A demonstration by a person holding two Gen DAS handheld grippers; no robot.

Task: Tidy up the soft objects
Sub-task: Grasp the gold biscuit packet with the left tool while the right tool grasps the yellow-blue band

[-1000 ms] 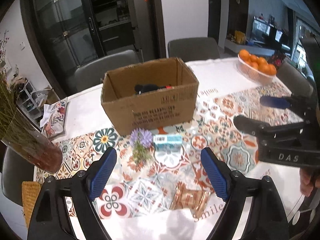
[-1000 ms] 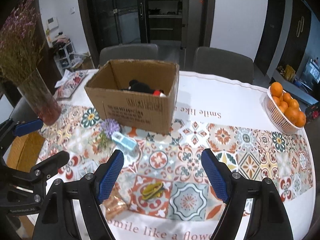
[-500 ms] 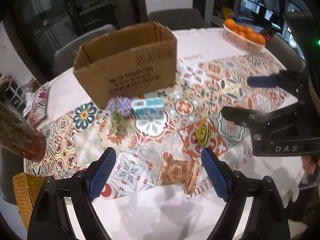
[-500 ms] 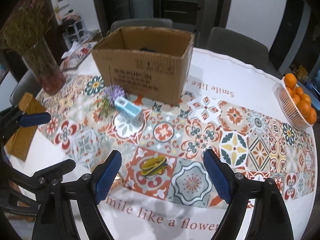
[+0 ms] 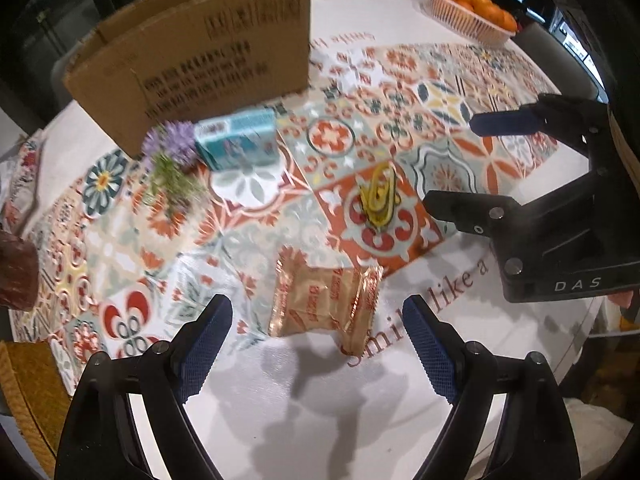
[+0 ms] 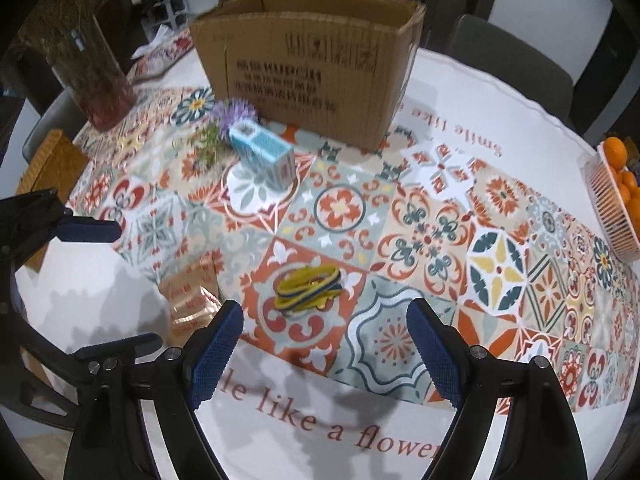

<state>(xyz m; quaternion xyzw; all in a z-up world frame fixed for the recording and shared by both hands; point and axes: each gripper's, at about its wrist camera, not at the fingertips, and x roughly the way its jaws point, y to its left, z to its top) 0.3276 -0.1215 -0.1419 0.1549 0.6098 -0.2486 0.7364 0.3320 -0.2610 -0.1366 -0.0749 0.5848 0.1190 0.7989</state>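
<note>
I am looking at a home dining room: a round table [image 6: 480, 92] under a tile-patterned cloth, upholstered chairs [image 6: 516, 56] at its far side, a basket of oranges [image 5: 468, 12] far right, a vase [image 6: 100, 80] far left.

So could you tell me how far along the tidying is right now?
Early. Nothing is held: the left gripper and right gripper are open. The snack packet, yellow band bundle, blue pack and purple flower lie outside the cardboard box.
</note>
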